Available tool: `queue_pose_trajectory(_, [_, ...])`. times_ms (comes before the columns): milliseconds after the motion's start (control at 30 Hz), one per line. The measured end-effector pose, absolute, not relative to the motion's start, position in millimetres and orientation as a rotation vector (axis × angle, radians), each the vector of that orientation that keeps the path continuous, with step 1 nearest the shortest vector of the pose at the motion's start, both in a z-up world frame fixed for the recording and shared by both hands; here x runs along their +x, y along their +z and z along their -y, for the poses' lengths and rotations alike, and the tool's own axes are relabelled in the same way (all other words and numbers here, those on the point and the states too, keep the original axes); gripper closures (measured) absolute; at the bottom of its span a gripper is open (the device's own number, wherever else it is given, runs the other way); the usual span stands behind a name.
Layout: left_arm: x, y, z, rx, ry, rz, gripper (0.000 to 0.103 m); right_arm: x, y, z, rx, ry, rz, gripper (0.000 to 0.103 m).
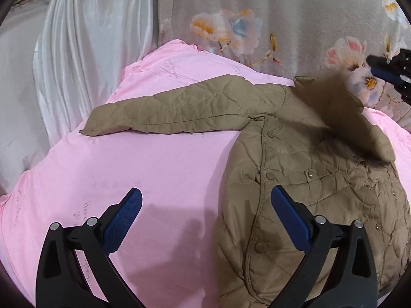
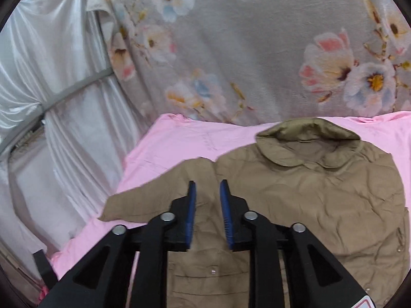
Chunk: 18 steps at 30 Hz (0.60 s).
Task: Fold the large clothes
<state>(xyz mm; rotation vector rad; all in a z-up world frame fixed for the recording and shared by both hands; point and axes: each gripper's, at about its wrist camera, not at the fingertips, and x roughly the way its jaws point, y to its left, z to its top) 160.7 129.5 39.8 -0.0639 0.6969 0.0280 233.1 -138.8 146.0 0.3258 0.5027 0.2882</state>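
Khaki quilted snap-button jacket (image 1: 308, 179) lies spread on a pink bedsheet (image 1: 154, 166), one sleeve (image 1: 179, 113) stretched flat toward the left of the left wrist view, its collar (image 2: 308, 133) at the far edge in the right wrist view. Part of the garment near the far shoulder shows as a dark blur in the left wrist view. The left gripper (image 1: 205, 210) hovers low over the near edge of the jacket, its blue-padded fingers (image 1: 123, 220) wide apart and empty; one finger sits over bare sheet, the other over the snap-lined front edge of the jacket. The right gripper (image 2: 207, 200) hangs above the sleeve and chest, its fingers (image 2: 191, 213) parted by a narrow gap with no cloth between them. Behind the bed hang a grey floral-print cloth (image 2: 257, 51) and, to the left, a shiny white satin drape (image 1: 90, 38).
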Motion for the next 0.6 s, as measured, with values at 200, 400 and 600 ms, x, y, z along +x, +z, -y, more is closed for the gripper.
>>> queue_pose_trajectory(200, [194.2,53.5,-113.5,-0.13,-0.12,-0.75,0.005,206.3,156.0,183.7,0.348,0.161,-0.437,0.048])
queue_pose_trajectory(400, [252.3,36.4,-67.1,-0.234,-0.284,-0.911,0.005,183.2,93.3,274.9,0.467,-0.083,-0.544,0.045])
queue_pose_trajectory(600, [290.7,8.0,-24.9,-0.293,-0.361,-1.036,0.005,180.3,18.8,354.1,0.669,-0.228,-0.659,0.044])
